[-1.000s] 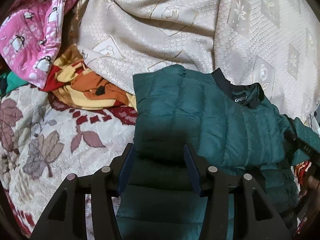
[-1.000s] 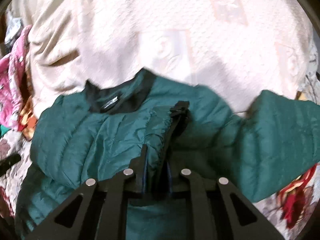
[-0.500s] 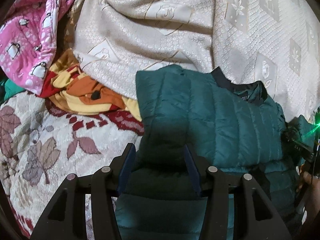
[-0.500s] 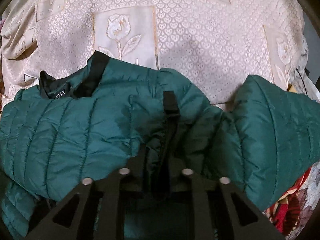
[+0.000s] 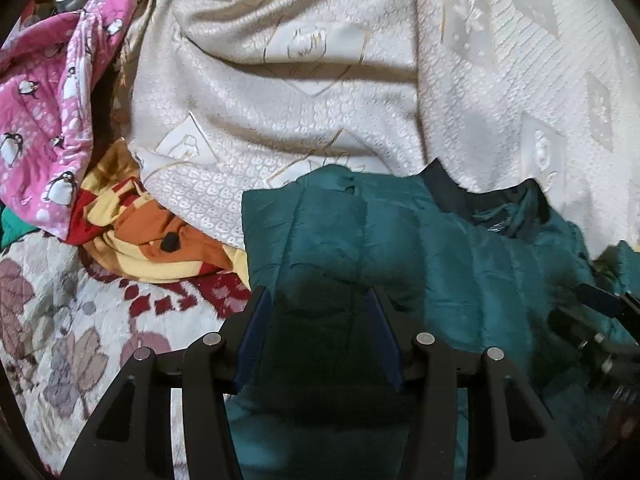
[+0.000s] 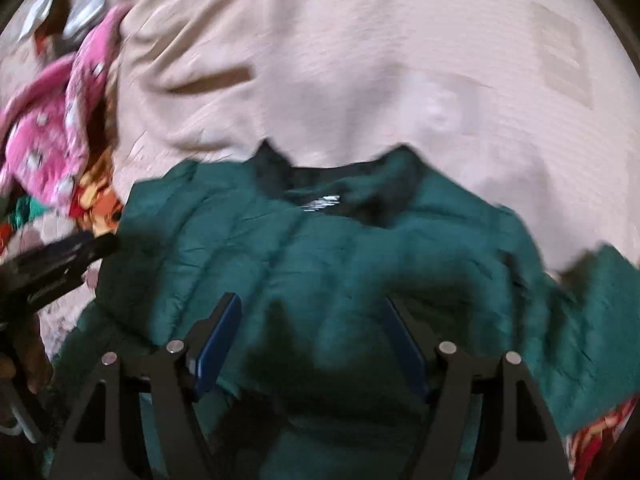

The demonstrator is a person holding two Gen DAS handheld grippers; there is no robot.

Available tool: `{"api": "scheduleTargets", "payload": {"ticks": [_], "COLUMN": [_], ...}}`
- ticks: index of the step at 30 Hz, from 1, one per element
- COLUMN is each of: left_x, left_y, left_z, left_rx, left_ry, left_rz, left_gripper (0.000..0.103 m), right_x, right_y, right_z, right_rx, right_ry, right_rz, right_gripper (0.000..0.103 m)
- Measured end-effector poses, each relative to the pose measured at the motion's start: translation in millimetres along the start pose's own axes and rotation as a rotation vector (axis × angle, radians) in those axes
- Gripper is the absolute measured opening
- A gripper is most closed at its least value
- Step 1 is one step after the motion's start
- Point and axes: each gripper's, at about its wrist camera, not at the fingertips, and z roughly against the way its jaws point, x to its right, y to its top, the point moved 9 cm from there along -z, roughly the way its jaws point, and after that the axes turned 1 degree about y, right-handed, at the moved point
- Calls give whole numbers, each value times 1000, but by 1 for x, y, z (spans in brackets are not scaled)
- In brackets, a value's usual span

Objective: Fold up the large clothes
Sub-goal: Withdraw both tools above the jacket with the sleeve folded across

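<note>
A teal quilted jacket (image 5: 420, 248) with a black collar (image 5: 480, 200) lies on the bed, collar away from me. My left gripper (image 5: 316, 296) is shut on a thick fold at the jacket's left edge, and the fabric fills the gap between its blue pads. In the blurred right wrist view the same jacket (image 6: 360, 248) spreads under my right gripper (image 6: 312, 300). Its jaws are opening and stand wide apart, and teal fabric bulges between the pads without being pinched. One sleeve (image 6: 592, 320) lies out to the right.
A cream patterned bedspread (image 5: 320, 80) covers the bed behind the jacket. A pink penguin-print cloth (image 5: 40, 100) and an orange, yellow and red cloth (image 5: 160, 232) are heaped at the left. A floral blanket (image 5: 60, 340) lies at the lower left.
The right gripper was shut on a dark-edged fold of the jacket, and its jaws now stand wide with that fold dropped. The right view has swung left. The left gripper keeps its hold.
</note>
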Motion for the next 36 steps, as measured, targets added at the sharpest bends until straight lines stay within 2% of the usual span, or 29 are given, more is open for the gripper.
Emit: {"api": "scheduleTargets", "payload": {"ticks": [3, 5, 9, 12, 15, 18, 21, 25, 29, 32, 36], "left_x": [0, 0, 2, 3, 3, 2, 2, 3, 5, 6, 8], "left_y": [-6, -11, -18, -22, -23, -23, -23, -24, -24, -25, -24], "left_z": [-22, -32, -41, -47, -47, -47, -49, -50, -50, -51, -51], "left_rx": [-51, -70, -86, -95, -94, -96, -94, -89, -86, -89, -90], "left_ry": [12, 23, 44, 51, 48, 45, 49, 59, 66, 68, 68], "left_rz": [4, 5, -14, -21, -17, -12, -15, -22, -29, -30, -30], "left_gripper": [27, 27, 27, 27, 28, 28, 28, 29, 29, 29, 30], "right_x": [-13, -11, 6, 15, 14, 19, 39, 75, 105, 108, 109], "right_y": [0, -3, -8, -8, -7, -5, -7, -22, -43, -50, -47], "right_z": [-20, -41, -62, -71, -67, -44, -14, 8, -7, -26, -29], "right_rx": [0, -33, -73, -94, -91, -76, -33, -48, -113, -140, -144], "right_ry": [-32, -81, -84, -77, -78, -75, -57, -91, -149, -154, -178], "right_rz": [76, 112, 70, 24, 26, 12, -28, -69, -106, -123, -114], "right_gripper": [76, 76, 76, 80, 80, 80, 81, 81, 81, 81, 81]}}
